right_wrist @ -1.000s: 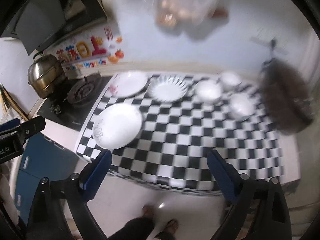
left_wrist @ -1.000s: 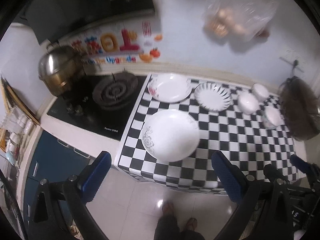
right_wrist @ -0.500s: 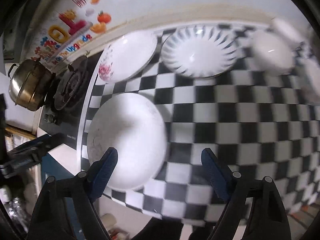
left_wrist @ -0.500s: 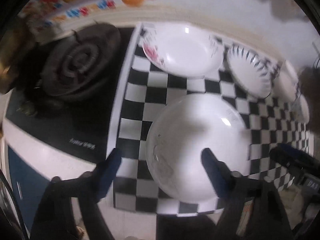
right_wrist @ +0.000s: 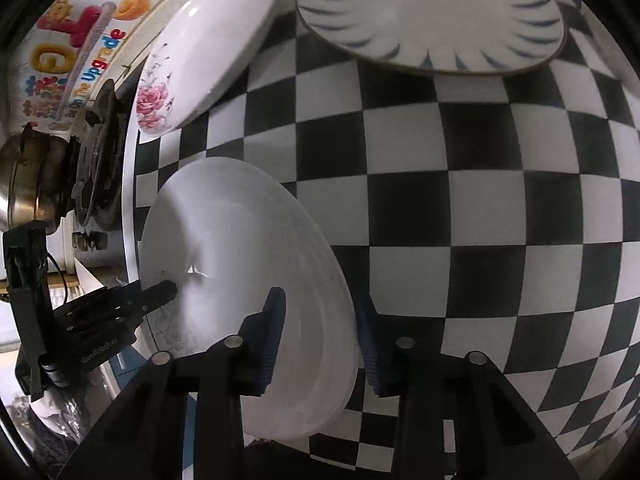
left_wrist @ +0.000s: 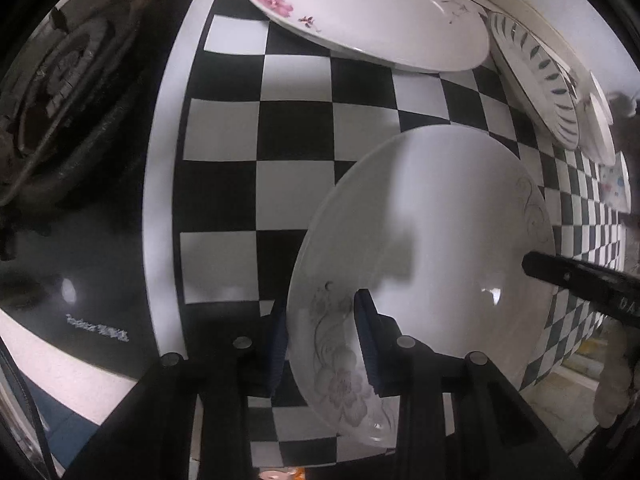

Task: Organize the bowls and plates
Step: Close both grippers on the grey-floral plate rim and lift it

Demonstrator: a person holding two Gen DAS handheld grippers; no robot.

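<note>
A large white plate with a grey flower print lies near the front left of the checkered counter; it also shows in the right wrist view. My left gripper is shut on its left rim, one finger under, one on top. My right gripper is shut on its right rim the same way. Behind lie a pink-flower plate and a blue-leaf plate.
A gas burner sits left of the counter, with a metal pot behind it. Small white bowls stand at the far right. A colourful sticker is on the back wall.
Both grippers came down from high above the counter to the front plate and closed on its opposite rims.
</note>
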